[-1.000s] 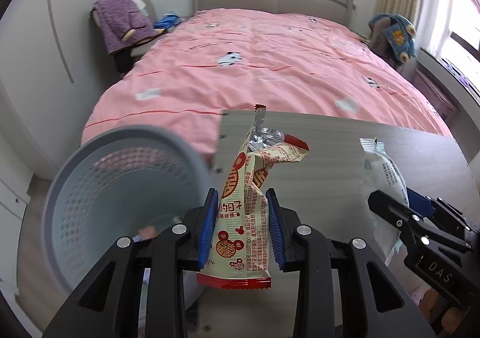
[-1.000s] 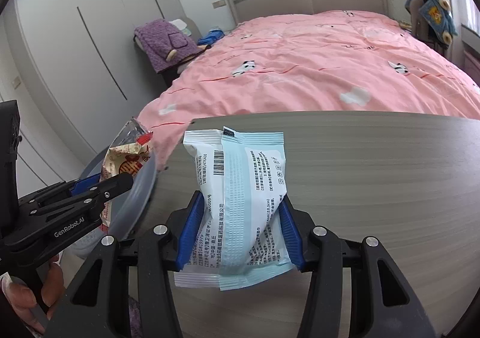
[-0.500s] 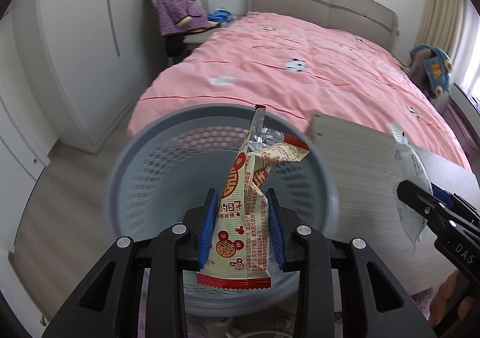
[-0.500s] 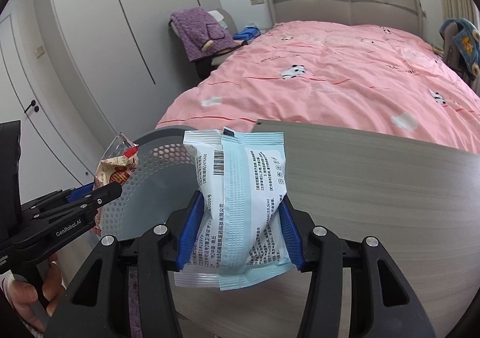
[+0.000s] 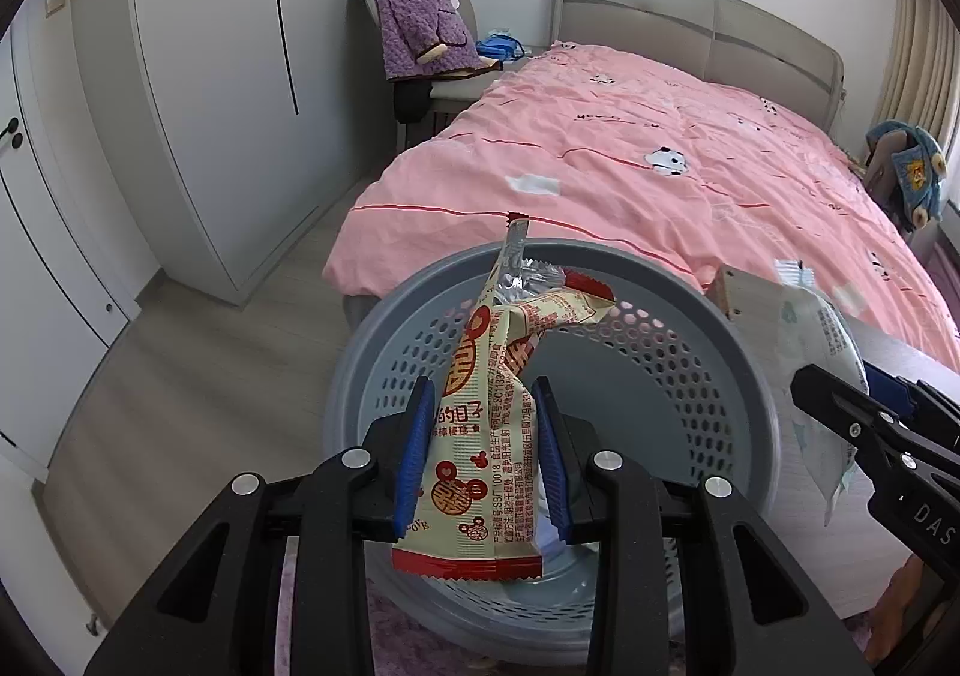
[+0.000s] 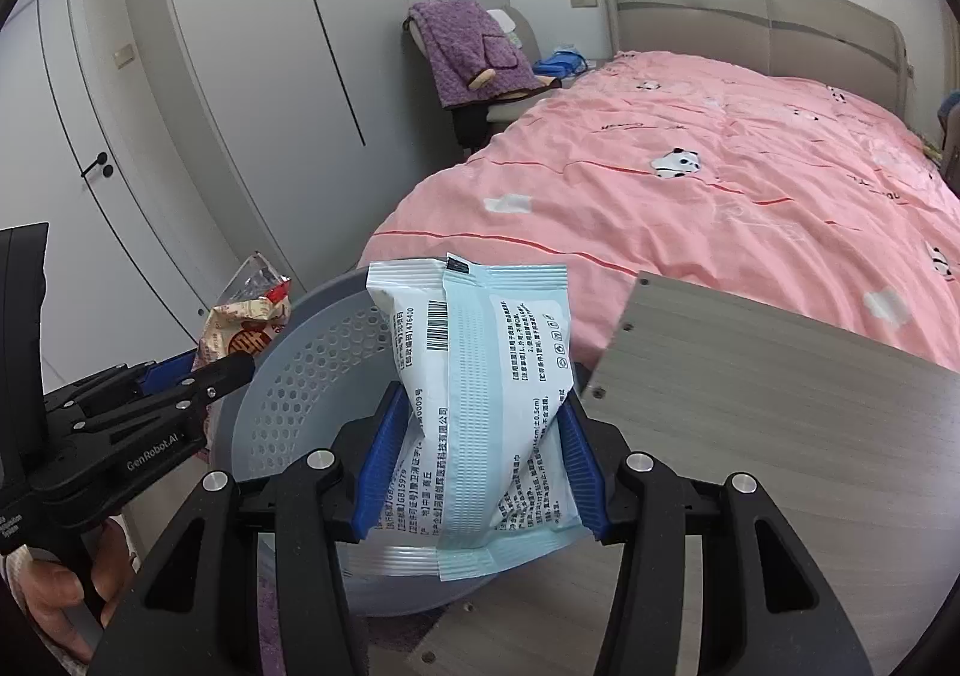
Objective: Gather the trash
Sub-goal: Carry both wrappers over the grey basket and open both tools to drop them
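My left gripper [image 5: 483, 454] is shut on a cream and red snack wrapper [image 5: 489, 436] and holds it over the mouth of a grey perforated trash basket [image 5: 678, 370]. My right gripper [image 6: 477, 463] is shut on a white and pale blue packet [image 6: 480, 400], at the basket's [image 6: 300, 376] right rim beside the table corner. The left gripper with its wrapper [image 6: 246, 322] shows at the left of the right wrist view. The right gripper and packet [image 5: 816, 340] show at the right of the left wrist view.
A grey wood table [image 6: 780, 436] lies to the right of the basket. A bed with a pink cover [image 5: 660, 160] stands behind. A chair with purple cloth [image 5: 420, 28] and white wardrobes [image 5: 210, 76] are at the back left. A purple rug [image 5: 390, 634] lies under the basket.
Both grippers have swung left from over the table to the basket. The left wrapper now hangs over the basket's opening; the right packet has reached its rim. Both grips are unchanged.
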